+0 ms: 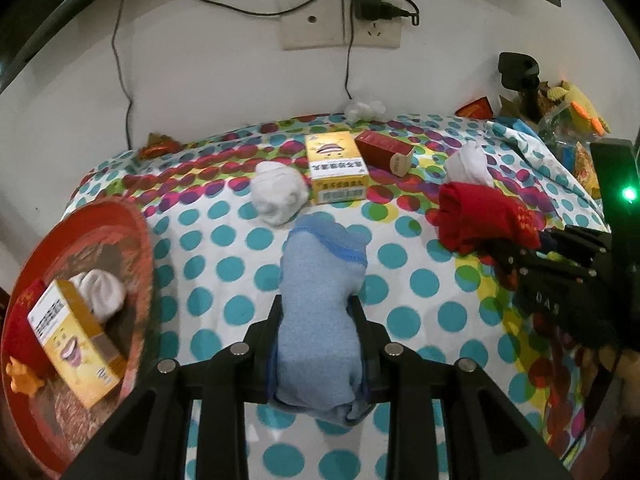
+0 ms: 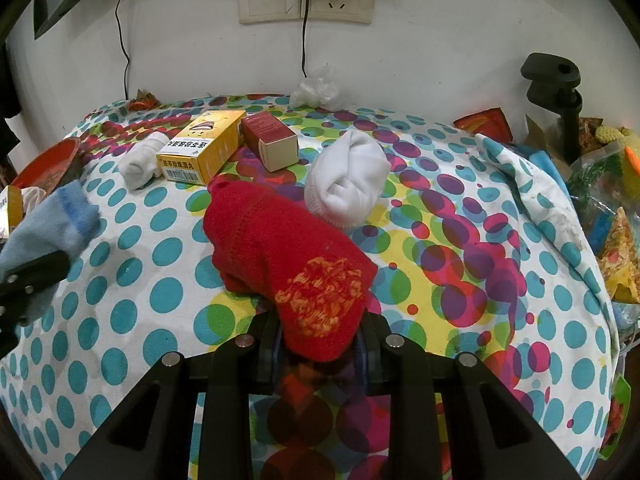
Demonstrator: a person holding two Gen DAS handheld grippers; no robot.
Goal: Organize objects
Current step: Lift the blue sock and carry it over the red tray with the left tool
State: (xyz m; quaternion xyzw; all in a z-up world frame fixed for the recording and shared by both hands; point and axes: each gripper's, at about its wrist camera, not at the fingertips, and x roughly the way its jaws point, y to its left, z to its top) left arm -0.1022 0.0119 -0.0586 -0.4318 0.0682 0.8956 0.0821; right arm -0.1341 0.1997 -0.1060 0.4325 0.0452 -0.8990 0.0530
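Note:
My left gripper (image 1: 316, 316) is shut on a rolled light blue sock (image 1: 320, 300) and holds it above the dotted cloth; the sock also shows at the left of the right wrist view (image 2: 52, 224). My right gripper (image 2: 320, 328) is shut on a rolled red sock (image 2: 288, 256) with a gold emblem; it shows in the left wrist view (image 1: 480, 216) too. A red round tray (image 1: 132, 232) at the left holds a yellow box (image 1: 72, 340), a white sock (image 1: 100, 292) and a red sock (image 1: 20, 328).
On the dotted cloth (image 2: 140, 264) lie a yellow box (image 2: 204, 144), a dark red box (image 2: 272, 140), a small white sock (image 2: 142, 164) and a larger white sock (image 2: 348, 180). A black clamp (image 2: 556, 96) and cluttered bags (image 2: 600, 184) stand at the right. Sockets and cables are on the wall.

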